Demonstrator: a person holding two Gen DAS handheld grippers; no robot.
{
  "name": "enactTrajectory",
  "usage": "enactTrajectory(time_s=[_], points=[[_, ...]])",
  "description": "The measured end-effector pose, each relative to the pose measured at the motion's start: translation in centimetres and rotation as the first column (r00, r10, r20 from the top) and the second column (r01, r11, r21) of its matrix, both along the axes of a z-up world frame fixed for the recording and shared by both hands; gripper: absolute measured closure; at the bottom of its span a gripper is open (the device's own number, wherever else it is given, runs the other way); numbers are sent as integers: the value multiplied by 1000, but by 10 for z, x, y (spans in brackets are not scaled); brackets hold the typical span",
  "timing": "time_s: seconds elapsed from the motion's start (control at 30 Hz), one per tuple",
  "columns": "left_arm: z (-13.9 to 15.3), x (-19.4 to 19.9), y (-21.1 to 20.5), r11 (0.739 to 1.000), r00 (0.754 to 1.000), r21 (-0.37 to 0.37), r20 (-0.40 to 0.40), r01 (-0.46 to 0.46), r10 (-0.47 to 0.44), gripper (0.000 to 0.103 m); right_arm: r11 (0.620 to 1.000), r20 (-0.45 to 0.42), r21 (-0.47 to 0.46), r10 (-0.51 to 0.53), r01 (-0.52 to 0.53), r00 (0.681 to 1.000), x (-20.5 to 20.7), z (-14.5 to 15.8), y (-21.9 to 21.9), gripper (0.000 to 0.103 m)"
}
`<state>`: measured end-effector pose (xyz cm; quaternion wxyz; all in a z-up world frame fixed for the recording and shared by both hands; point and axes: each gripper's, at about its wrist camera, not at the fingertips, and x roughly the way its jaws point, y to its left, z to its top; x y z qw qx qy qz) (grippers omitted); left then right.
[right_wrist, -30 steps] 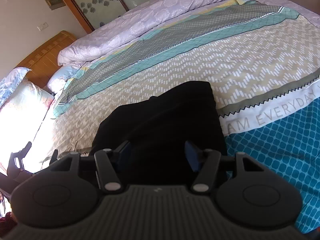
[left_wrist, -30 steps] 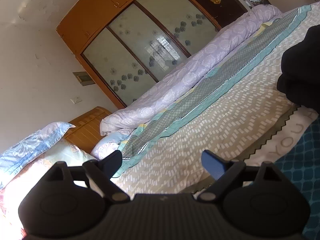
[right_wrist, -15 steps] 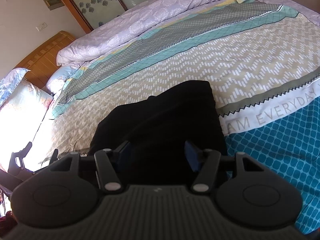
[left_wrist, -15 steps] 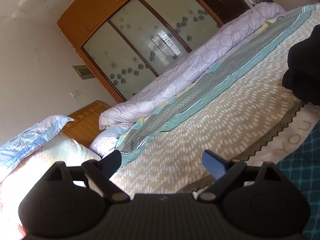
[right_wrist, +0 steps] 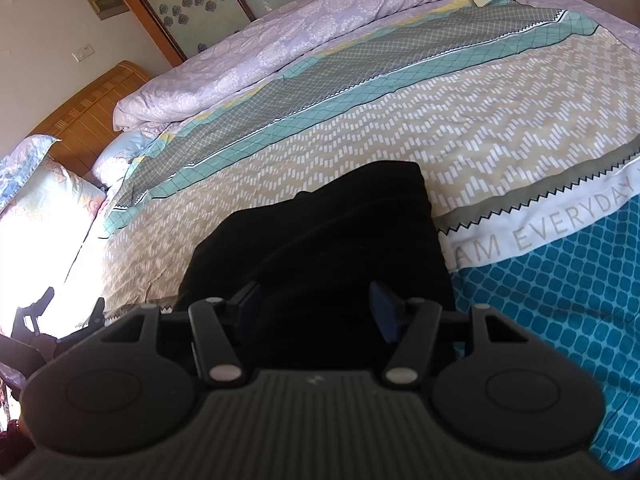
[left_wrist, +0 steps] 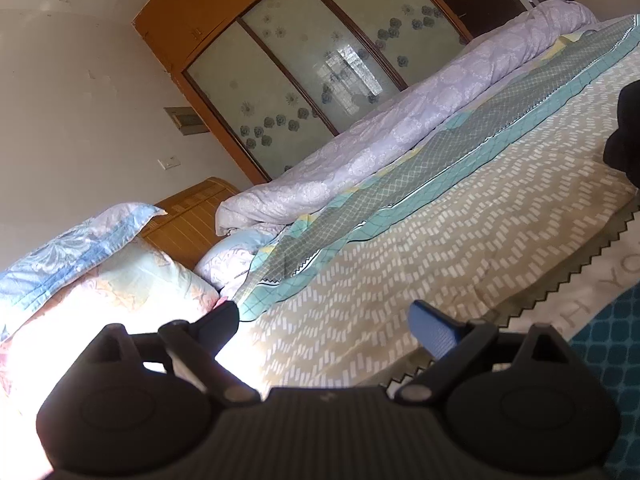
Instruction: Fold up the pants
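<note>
The black pants (right_wrist: 320, 240) lie in a folded bundle on the patterned bedspread (right_wrist: 480, 128). My right gripper (right_wrist: 316, 312) hovers over their near end, open, with the dark cloth showing between and beneath its blue pads. In the left wrist view only a dark edge of the pants (left_wrist: 628, 132) shows at the far right. My left gripper (left_wrist: 326, 326) is open with nothing between its fingers, low over the bedspread and well to the left of the pants. The right wrist view catches the left gripper (right_wrist: 70, 308) at the far left, in bright sunlight.
A rolled lilac quilt (left_wrist: 400, 144) runs along the far side of the bed. Pillows (left_wrist: 100, 272) lean on the wooden headboard (left_wrist: 188, 216) at left. A wardrobe with frosted sliding doors (left_wrist: 320, 64) stands behind. Teal bedspread (right_wrist: 560, 300) lies right of the pants.
The left gripper has drifted away from the pants, which slid toward the right edge of its view. The right gripper and the pants have stayed put.
</note>
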<state>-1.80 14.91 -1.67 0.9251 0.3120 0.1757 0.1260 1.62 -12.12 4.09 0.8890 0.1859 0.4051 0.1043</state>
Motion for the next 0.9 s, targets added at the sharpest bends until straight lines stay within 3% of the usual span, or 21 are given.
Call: enactTrajectory(time_s=[0.2, 0.43, 0.63, 0.9], points=[[19, -12, -12, 999, 999, -29, 44, 22, -21, 8, 1000, -1, 4, -4, 4, 1000, 0, 0, -1, 40], [46, -31, -46, 980, 992, -154, 52, 124, -117, 7, 1000, 3, 19, -7, 7, 1000, -2, 1, -2, 41], [64, -33, -66, 947, 986, -276, 12, 163, -166, 7, 999, 12, 49, -10, 9, 1000, -7, 2, -8, 41], [79, -24, -71, 910, 987, -401, -65, 109, -147, 7, 996, 51, 89, -10, 5, 999, -14, 4, -30, 41]])
